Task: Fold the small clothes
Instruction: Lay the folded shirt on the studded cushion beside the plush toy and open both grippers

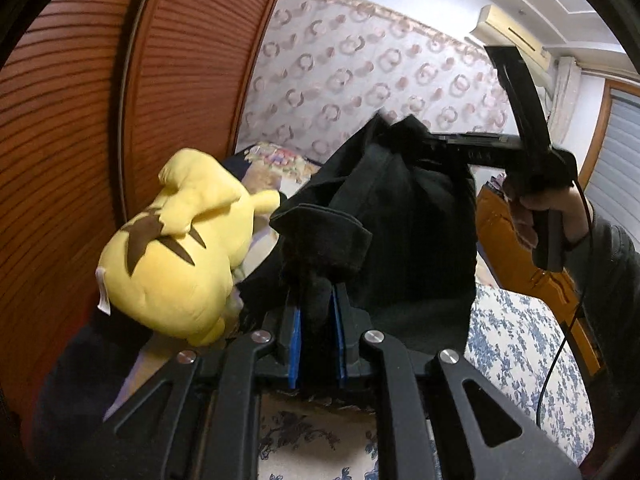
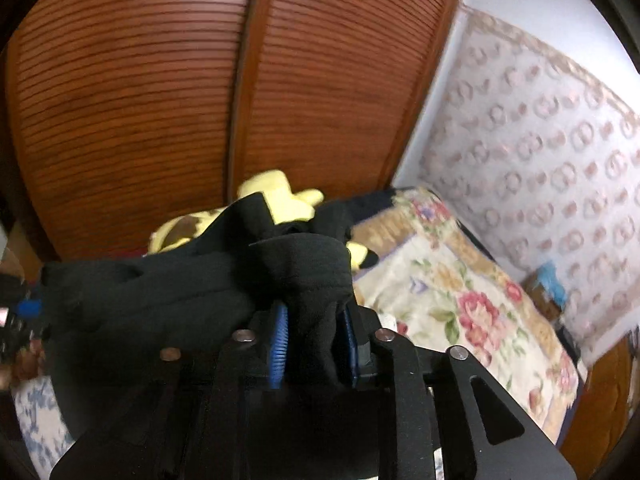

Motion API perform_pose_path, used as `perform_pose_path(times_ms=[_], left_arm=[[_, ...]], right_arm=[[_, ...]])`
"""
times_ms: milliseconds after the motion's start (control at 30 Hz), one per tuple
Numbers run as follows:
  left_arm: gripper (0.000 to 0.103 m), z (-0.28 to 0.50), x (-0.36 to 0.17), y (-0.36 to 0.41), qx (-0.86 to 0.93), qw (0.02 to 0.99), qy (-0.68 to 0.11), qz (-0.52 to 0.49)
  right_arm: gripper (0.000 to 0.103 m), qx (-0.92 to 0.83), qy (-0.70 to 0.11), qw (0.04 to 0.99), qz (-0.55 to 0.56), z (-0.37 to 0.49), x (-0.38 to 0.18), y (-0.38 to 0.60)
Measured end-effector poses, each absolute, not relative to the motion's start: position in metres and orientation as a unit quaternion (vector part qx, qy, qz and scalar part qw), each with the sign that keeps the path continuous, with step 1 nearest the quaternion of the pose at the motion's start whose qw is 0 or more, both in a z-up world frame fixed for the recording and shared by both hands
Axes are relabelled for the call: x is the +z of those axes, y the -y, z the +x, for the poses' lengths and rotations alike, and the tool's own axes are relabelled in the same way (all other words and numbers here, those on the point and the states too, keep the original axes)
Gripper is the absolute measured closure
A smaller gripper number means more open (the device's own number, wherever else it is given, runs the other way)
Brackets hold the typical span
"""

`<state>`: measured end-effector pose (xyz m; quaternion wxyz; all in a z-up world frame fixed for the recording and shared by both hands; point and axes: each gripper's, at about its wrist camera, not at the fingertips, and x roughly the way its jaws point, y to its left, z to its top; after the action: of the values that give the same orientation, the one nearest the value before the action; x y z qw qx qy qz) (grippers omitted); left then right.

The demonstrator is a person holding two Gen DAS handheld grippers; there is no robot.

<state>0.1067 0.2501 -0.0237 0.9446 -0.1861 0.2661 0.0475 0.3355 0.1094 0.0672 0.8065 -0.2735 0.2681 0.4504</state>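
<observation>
Both my grippers hold the black garment up above the bed.

My left gripper points slightly downward, blue pads nearly together and pinching a bunched fold. In its view, my right gripper reaches in from the right, a hand on its handle; its own view shows cloth between slightly parted pads. A yellow plush toy lies beside the cloth.

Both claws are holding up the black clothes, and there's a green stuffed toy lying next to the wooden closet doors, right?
Almost. The stuffed toy is yellow, not green; the left wrist view shows it clearly. The rest holds: the left claw and right claw both hold the black clothes, and the toy lies by the wooden closet doors.
</observation>
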Motion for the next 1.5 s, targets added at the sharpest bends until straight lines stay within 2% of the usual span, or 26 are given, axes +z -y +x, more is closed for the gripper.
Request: perform_pose_path(times_ms=[33,100,133,400,633,700,767,800,833,1233,1500], left_arm=[[0.091,0.106,-0.025,-0.251,0.048,0.944,-0.267,-0.187],[0.09,0.107,-0.026,-0.253,0.052,0.944,-0.266,-0.189],[0.09,0.107,-0.026,-0.254,0.051,0.944,-0.265,-0.192],[0.086,0.103,-0.02,-0.252,0.05,0.946,-0.264,-0.182],[0.078,0.098,-0.011,-0.253,0.063,0.952,-0.255,-0.158],[0.064,0.096,-0.006,-0.254,0.067,0.954,-0.25,-0.152],[0.058,0.095,-0.002,-0.256,0.067,0.956,-0.244,-0.149],[0.049,0.095,0.0,-0.257,0.066,0.957,-0.242,-0.147],[0.044,0.095,0.002,-0.259,0.067,0.958,-0.239,-0.146],[0.038,0.105,0.008,-0.258,0.098,0.956,-0.254,-0.111],[0.038,0.102,0.002,-0.25,0.1,0.954,-0.263,-0.102]], right_arm=[[0.064,0.441,-0.269,0.814,-0.267,0.338,0.067,-0.109],[0.042,0.437,-0.272,0.822,-0.245,0.341,0.066,-0.1],[0.04,0.434,-0.269,0.827,-0.235,0.341,0.067,-0.094],[0.04,0.467,-0.284,0.814,-0.199,0.318,0.055,-0.077],[0.039,0.465,-0.329,0.795,-0.21,0.323,0.005,-0.093],[0.039,0.462,-0.342,0.792,-0.204,0.331,-0.009,-0.096],[0.039,0.457,-0.356,0.794,-0.184,0.34,-0.019,-0.097],[0.039,0.457,-0.356,0.794,-0.182,0.342,-0.021,-0.098],[0.039,0.458,-0.353,0.795,-0.185,0.341,-0.023,-0.099],[0.036,0.444,-0.341,0.809,-0.181,0.332,-0.014,-0.089],[0.017,0.437,-0.328,0.82,-0.174,0.308,-0.003,-0.072]])
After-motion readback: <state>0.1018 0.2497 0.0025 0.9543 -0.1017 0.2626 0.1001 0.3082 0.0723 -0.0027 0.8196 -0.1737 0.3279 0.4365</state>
